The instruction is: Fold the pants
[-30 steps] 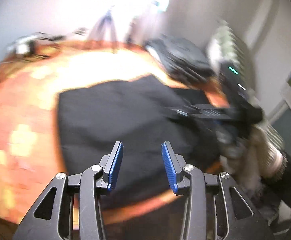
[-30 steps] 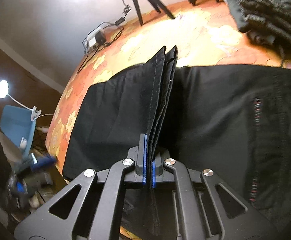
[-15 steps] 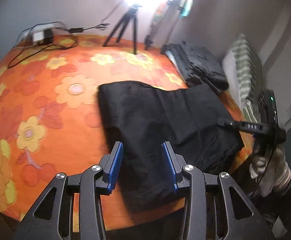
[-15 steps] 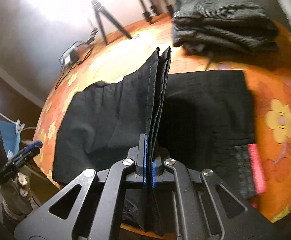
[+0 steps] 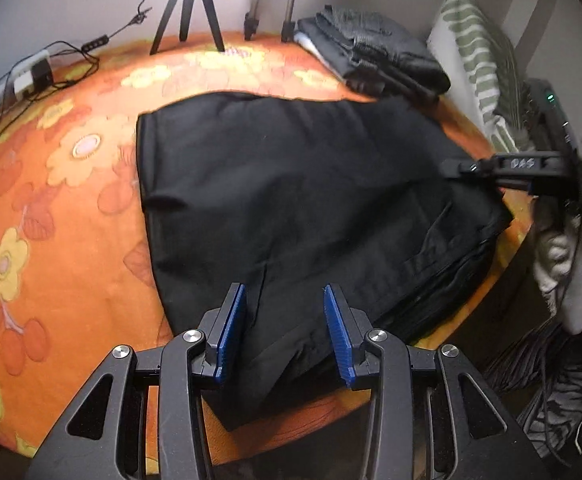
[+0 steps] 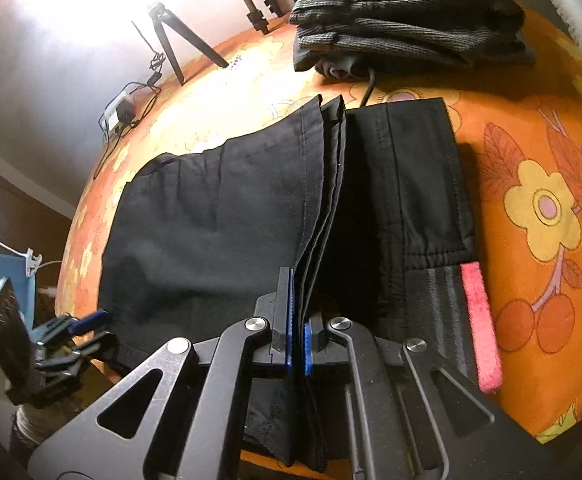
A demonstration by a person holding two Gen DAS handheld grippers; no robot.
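Black pants [image 5: 291, 168] lie partly folded on the orange flowered bedspread [image 5: 51, 200]. My left gripper [image 5: 283, 292] hovers open just above their near edge, with cloth below the blue pads [image 5: 231, 320] but not pinched. My right gripper [image 6: 297, 300] is shut on a lifted fold of the pants [image 6: 211, 220], several layers standing up between its pads. Beneath it lies the waistband end with a pink label [image 6: 481, 320]. In the left wrist view the right gripper [image 5: 463, 168] reaches in from the right over the pants. The left gripper [image 6: 87, 322] shows at the lower left of the right wrist view.
A stack of folded dark clothes [image 5: 371, 52] sits at the far right of the bed, by a striped pillow [image 5: 475, 60]. Tripod legs [image 5: 187, 12] and a power adapter with cables [image 5: 31, 76] stand at the far edge. The bed's edge runs close under both grippers.
The left gripper has dropped closer to the pants' near edge, jaws still apart. The right gripper has carried its pinched fold sideways, over the waistband end.
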